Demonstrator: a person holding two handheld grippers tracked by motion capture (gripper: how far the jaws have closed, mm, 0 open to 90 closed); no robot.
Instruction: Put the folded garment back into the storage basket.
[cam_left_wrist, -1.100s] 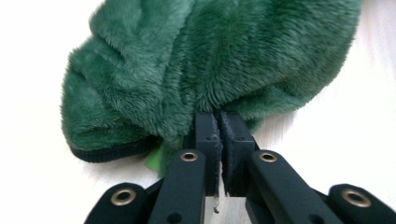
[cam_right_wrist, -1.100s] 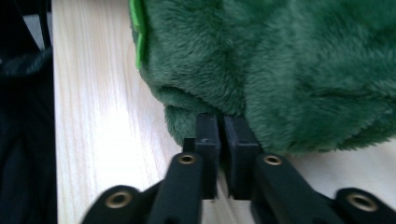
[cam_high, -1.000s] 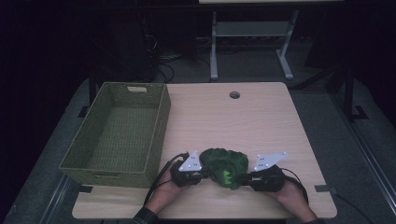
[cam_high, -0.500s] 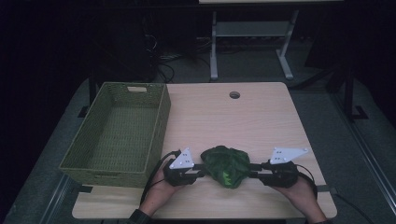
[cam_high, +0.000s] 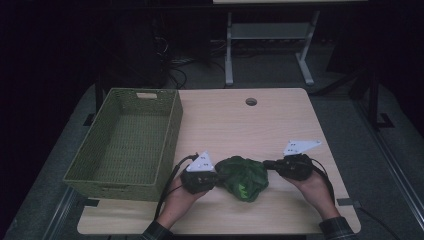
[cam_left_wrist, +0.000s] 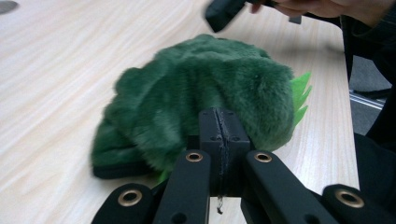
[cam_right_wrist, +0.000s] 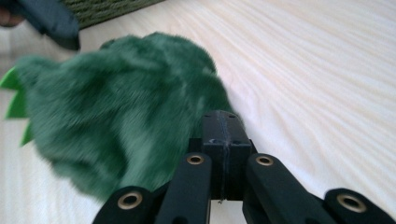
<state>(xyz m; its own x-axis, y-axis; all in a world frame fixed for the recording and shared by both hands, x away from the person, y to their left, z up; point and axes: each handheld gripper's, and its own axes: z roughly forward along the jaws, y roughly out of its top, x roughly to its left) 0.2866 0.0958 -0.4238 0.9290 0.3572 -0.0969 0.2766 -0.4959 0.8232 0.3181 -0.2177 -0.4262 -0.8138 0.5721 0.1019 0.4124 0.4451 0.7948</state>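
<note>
Jaws on both grippers are clenched. My left gripper pinches the left edge of the green plush; my right gripper is at its right edge, though I cannot tell if fur is caught. The plush sits low centre on the table, the basket to its left. With so little fur pinched, I judge a lift could pull it free.

Dark room, grey floor, metal stand behind wooden table.
</note>
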